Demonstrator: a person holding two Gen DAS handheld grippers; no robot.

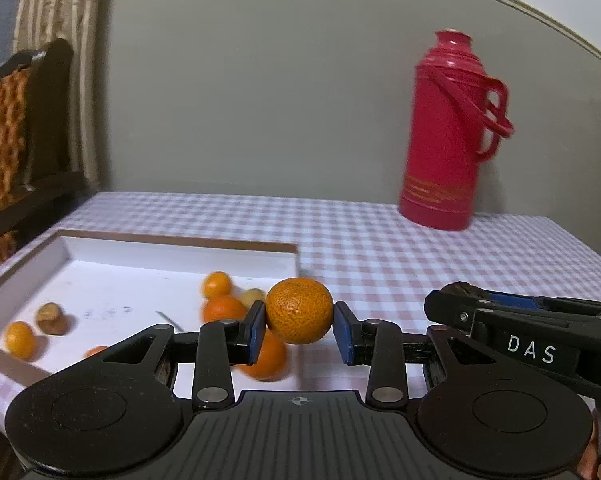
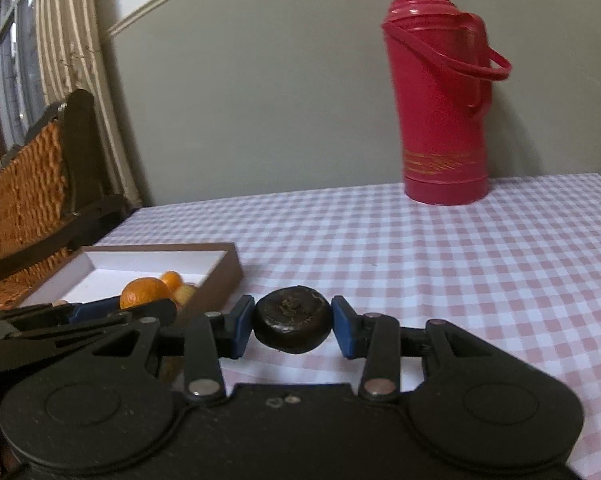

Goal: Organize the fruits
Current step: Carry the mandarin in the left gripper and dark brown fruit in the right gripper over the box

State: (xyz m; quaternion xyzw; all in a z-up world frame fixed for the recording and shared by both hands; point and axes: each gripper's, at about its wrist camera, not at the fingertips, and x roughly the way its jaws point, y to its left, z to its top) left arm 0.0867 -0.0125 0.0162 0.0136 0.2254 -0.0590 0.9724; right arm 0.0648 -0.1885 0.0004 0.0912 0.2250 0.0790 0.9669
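My left gripper [image 1: 299, 328] is shut on an orange mandarin [image 1: 299, 310], held above the right end of a shallow white tray with brown walls [image 1: 180, 240]. The tray holds several small oranges [image 1: 217, 284] and a brown fruit [image 1: 51, 318]. My right gripper [image 2: 293, 326] is shut on a dark, almost black round fruit [image 2: 293, 324], held above the checked tablecloth just right of the tray [image 2: 220, 272]. The left gripper with its mandarin [image 2: 142, 292] shows at the left of the right wrist view; the right gripper's body [image 1: 520, 320] shows at the right of the left wrist view.
A tall red thermos [image 1: 446, 132] stands at the back right of the table, also in the right wrist view [image 2: 440, 92]. A dark wooden chair with orange woven back [image 2: 28, 192] stands left of the table. A grey wall lies behind.
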